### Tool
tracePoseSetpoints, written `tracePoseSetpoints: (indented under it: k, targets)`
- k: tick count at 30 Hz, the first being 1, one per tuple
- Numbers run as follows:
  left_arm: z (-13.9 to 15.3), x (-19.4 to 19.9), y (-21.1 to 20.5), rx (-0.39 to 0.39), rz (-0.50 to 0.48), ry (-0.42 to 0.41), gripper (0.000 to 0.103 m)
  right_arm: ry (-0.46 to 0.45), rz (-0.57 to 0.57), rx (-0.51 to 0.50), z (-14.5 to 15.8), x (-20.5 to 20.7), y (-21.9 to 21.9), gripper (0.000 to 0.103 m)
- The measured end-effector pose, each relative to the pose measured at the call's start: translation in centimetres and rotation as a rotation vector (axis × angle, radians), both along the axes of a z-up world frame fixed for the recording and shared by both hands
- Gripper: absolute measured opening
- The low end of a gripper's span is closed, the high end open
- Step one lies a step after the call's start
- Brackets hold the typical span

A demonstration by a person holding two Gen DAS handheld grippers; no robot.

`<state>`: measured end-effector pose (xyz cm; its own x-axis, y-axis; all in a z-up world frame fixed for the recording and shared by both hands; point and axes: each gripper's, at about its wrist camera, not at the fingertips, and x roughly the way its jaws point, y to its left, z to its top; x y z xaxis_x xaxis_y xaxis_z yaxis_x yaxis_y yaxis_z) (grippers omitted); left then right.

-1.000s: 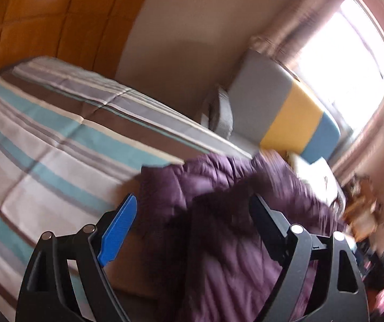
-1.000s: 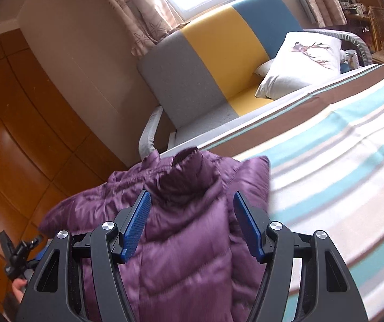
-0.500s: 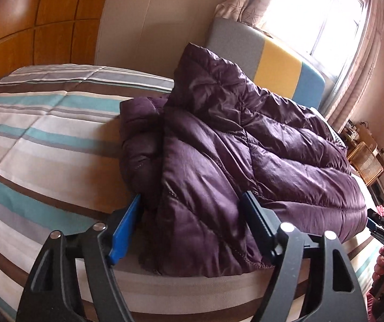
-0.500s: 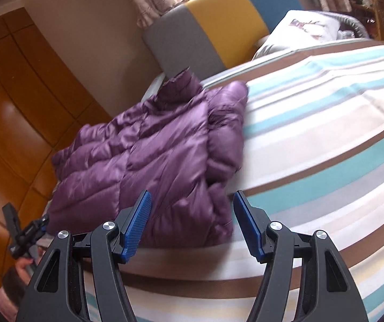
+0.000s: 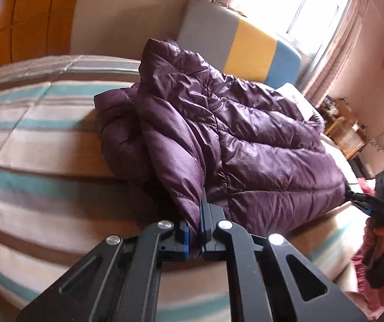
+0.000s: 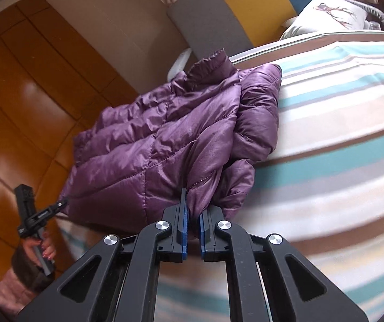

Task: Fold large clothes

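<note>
On the left, the left gripper [image 5: 195, 225] is seen clamped on a fold of the purple down jacket [image 5: 235, 139], its 2 jaws nearly together with fabric pinched between them. The jacket is spread in a heap across the striped bedspread [image 5: 39, 139]. On the right, the right gripper [image 6: 192, 214] is likewise closed on the jacket's near edge. The slick, puffy fabric could be pulled out of either grip if lifted unevenly, and the layers could be dragged out of line.
</note>
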<state>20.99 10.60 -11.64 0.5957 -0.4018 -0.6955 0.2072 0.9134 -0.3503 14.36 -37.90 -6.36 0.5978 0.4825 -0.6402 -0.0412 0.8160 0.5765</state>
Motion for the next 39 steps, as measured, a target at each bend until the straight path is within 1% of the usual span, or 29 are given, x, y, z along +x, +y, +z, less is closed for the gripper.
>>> tracePoseSetpoints:
  k: [1, 3, 5, 7, 8, 9, 10, 11, 12, 14, 15, 16, 19, 21, 22, 23, 24, 25, 26, 27, 29, 30, 31, 32, 33, 34, 35, 36, 39]
  targets:
    - [0.3, -0.8, 0.3, -0.023, -0.009, 0.003, 0.004, -0.001, 0.011, 0.005, 0.2, -0.6, -0.2, 0.006]
    - [0.7, -2.0, 0.6, -0.034, -0.026, 0.001, 0.004, -0.003, 0.045, -0.001, 0.9, -1.9, -0.3, 0.006]
    - [0.9, -3.1, 0.6, -0.019, -0.047, 0.001, 0.005, -0.003, 0.076, -0.012, 1.3, -3.3, -0.4, 0.006]
    - [0.6, -3.6, 0.4, 0.028, -0.067, 0.018, 0.013, 0.02, 0.074, -0.033, 1.2, -3.5, -0.6, 0.007]
    - [0.6, -3.7, 0.3, 0.055, -0.064, 0.014, 0.02, 0.027, 0.067, -0.05, 1.1, -3.3, -0.6, 0.009]
    - [0.7, -3.7, 0.4, 0.078, -0.049, -0.006, 0.041, 0.02, 0.062, -0.06, 1.3, -3.2, -0.7, 0.018]
    - [1.1, -3.6, 0.7, 0.08, -0.029, -0.029, 0.051, 0.013, 0.045, -0.079, 1.5, -2.9, -0.7, 0.031]
    - [1.7, -3.8, 0.9, 0.067, -0.016, -0.049, 0.061, 0.005, 0.025, -0.089, 1.9, -2.9, -0.9, 0.038]
    - [2.5, -3.7, 1.4, 0.055, 0.014, -0.083, 0.062, -0.016, -0.002, -0.084, 2.5, -2.9, -1.3, 0.047]
    - [3.9, -3.6, 1.8, 0.065, 0.062, -0.128, 0.065, -0.057, -0.041, -0.099, 3.7, -2.5, -1.9, 0.047]
    - [4.8, -3.3, 1.9, 0.081, 0.091, -0.156, 0.07, -0.075, -0.061, -0.146, 4.4, -1.9, -1.8, 0.047]
    - [5.4, -2.9, 1.8, 0.088, 0.101, -0.17, 0.072, -0.087, -0.066, -0.186, 4.9, -1.1, -1.5, 0.047]
    - [6.4, -0.2, 0.0, 0.117, 0.099, -0.166, 0.078, -0.1, -0.049, -0.246, 5.9, 1.4, 0.7, 0.047]
    - [6.6, 1.7, -2.3, 0.181, 0.075, -0.144, 0.085, -0.061, -0.03, -0.286, 5.8, 4.0, 2.2, 0.047]
    - [6.5, 2.7, -3.5, 0.244, 0.085, -0.141, 0.085, -0.037, -0.022, -0.315, 5.5, 5.1, 2.8, 0.047]
    - [6.4, 3.2, -4.1, 0.271, 0.095, -0.134, 0.085, -0.001, -0.02, -0.361, 5.2, 6.7, 3.8, 0.047]
    - [6.2, 4.4, -5.0, 0.27, 0.081, -0.107, 0.085, 0.023, -0.019, -0.384, 4.8, 7.0, 4.3, 0.052]
    - [6.1, 5.2, -5.6, 0.255, 0.063, -0.091, 0.085, 0.053, -0.007, -0.395, 4.3, 8.0, 4.9, 0.065]
    - [5.9, 5.6, -6.1, 0.251, 0.055, -0.081, 0.089, 0.076, 0.008, -0.405, 3.7, 9.0, 5.6, 0.069]
    - [5.4, 6.4, -6.8, 0.262, 0.052, -0.059, 0.095, 0.092, 0.014, -0.432, 3.0, 9.8, 6.3, 0.07]
    - [3.5, 7.8, -7.9, 0.319, 0.046, 0.0, 0.095, 0.121, 0.032, -0.492, 1.8, 10.4, 7.2, 0.069]
    - [2.7, 8.1, -8.2, 0.333, 0.043, 0.019, 0.088, 0.124, 0.039, -0.519, 1.3, 10.5, 7.6, 0.058]
    - [1.8, 8.3, -8.4, 0.33, 0.032, 0.037, 0.078, 0.121, 0.04, -0.528, 0.9, 10.5, 7.8, 0.04]
    - [1.2, 8.3, -8.5, 0.309, 0.018, 0.041, 0.056, 0.119, 0.038, -0.52, 0.6, 10.4, 7.8, 0.032]
    - [1.1, 8.0, -8.8, 0.306, 0.015, 0.038, 0.033, 0.114, 0.039, -0.486, 0.6, 10.4, 7.8, 0.013]
    - [1.3, 7.7, -8.9, 0.317, 0.017, 0.036, 0.022, 0.108, 0.041, -0.471, 0.8, 10.2, 7.8, 0.007]
    - [1.6, 7.5, -9.0, 0.314, 0.013, 0.037, 0.009, 0.094, 0.038, -0.479, 1.4, 10.0, 7.8, 0.006]
    - [2.2, 7.3, -8.8, 0.292, 0.009, 0.037, 0.006, 0.08, 0.036, -0.488, 1.9, 9.7, 7.7, 0.006]
    - [4.4, 6.9, -8.0, 0.251, 0.021, -0.007, 0.005, 0.026, 0.03, -0.478, 4.4, 9.4, 7.2, 0.005]
